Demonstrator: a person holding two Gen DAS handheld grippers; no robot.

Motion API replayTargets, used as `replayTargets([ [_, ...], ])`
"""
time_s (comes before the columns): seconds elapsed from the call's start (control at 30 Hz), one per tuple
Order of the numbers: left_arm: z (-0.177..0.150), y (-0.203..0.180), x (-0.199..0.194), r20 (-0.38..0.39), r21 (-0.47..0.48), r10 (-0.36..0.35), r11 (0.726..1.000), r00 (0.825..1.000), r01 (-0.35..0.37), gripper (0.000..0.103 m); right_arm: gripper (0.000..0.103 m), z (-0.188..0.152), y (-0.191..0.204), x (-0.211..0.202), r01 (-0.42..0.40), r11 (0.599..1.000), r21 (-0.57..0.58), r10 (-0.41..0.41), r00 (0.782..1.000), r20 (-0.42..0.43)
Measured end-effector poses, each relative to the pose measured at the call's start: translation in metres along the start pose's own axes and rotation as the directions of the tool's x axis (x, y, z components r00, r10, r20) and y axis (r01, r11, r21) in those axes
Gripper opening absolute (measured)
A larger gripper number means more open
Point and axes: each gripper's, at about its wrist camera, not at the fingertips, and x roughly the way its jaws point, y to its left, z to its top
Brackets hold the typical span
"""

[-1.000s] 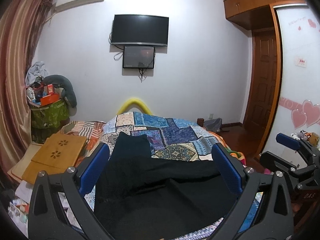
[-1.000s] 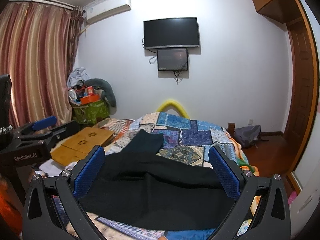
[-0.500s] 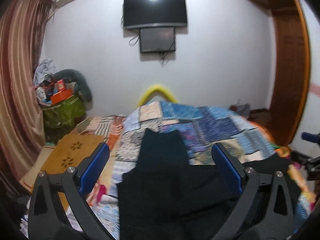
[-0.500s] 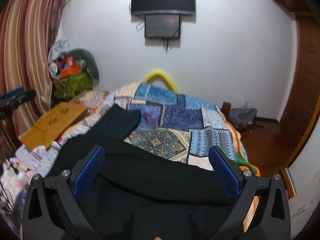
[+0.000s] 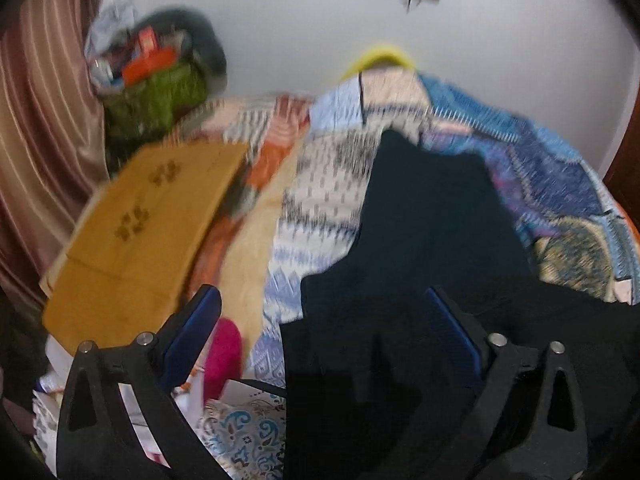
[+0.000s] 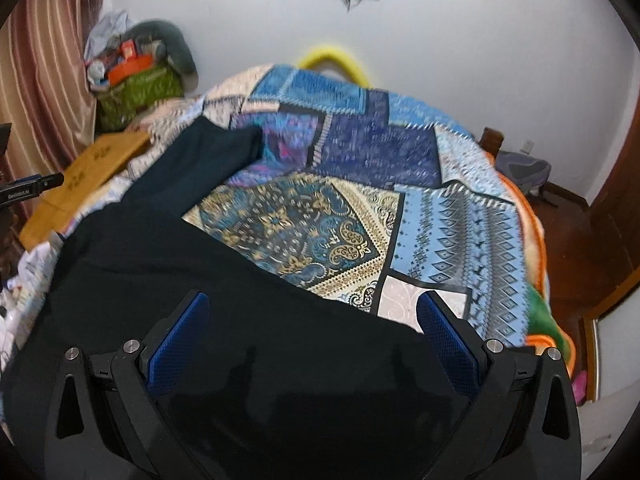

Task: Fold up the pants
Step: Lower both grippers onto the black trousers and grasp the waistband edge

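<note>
Black fabric pants (image 6: pixel 168 264) lie spread, unfolded, on the patchwork quilt (image 6: pixel 440 216); one leg reaches to the far left. No fold is made; all folding remains. Left gripper (image 5: pixel 320 340): jaws wide, lately narrowing a little, nothing clamped, above the pants' near left edge. Right gripper (image 6: pixel 312 340): jaws wide, empty, over the near right portion of the garment, with no contact evident.
</note>
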Motion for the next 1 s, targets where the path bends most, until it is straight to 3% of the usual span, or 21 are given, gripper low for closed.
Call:
replayTargets([
  [0.07, -0.007, 0.001, 0.021, -0.078, -0.006, -0.015, 1.000, 0.997, 0.014, 0.086, 0.096, 0.005, -0.003, 0.015, -0.035, 0.999, -0.006, 0.035, 0.998, -0.048],
  [0.23, -0.024, 0.000, 0.070, -0.263, -0.044, -0.055, 0.998, 0.963, 0.045, 0.070, 0.095, 0.012, -0.004, 0.049, -0.103, 0.994, -0.037, 0.096, 0.984, -0.152],
  [0.47, -0.028, -0.001, 0.087, -0.300, -0.079, -0.135, 0.990, 0.944, 0.117, 0.050, 0.091, 0.005, 0.012, 0.088, -0.168, 0.978, -0.125, 0.127, 0.949, -0.287],
  [0.53, -0.028, 0.000, 0.086, -0.298, -0.067, -0.130, 0.991, 0.946, 0.115, 0.040, 0.090, 0.003, 0.015, 0.088, -0.159, 0.979, -0.128, 0.121, 0.957, -0.263],
  [0.6, -0.028, 0.002, 0.083, -0.296, -0.064, -0.130, 0.991, 0.946, 0.117, 0.033, 0.081, 0.003, 0.017, 0.087, -0.154, 0.980, -0.123, 0.120, 0.961, -0.250],
  [0.67, -0.028, 0.006, 0.075, -0.285, -0.065, -0.146, 0.989, 0.947, 0.132, 0.023, 0.056, 0.003, 0.020, 0.083, -0.134, 0.983, -0.127, 0.103, 0.969, -0.224],
  [0.8, -0.029, 0.003, 0.055, -0.259, -0.016, -0.131, 0.991, 0.957, 0.132, 0.017, 0.027, 0.005, 0.026, 0.083, -0.134, 0.983, -0.123, 0.106, 0.971, -0.213],
  [0.83, -0.029, 0.001, 0.049, -0.247, -0.001, -0.121, 0.992, 0.961, 0.125, 0.016, 0.011, 0.005, 0.029, 0.083, -0.141, 0.983, -0.120, 0.113, 0.970, -0.216],
  [1.0, -0.019, -0.002, 0.015, -0.166, 0.026, -0.099, 0.994, 0.981, 0.105, 0.014, 0.007, 0.012, 0.036, 0.076, -0.098, 0.988, -0.120, 0.076, 0.981, -0.179],
])
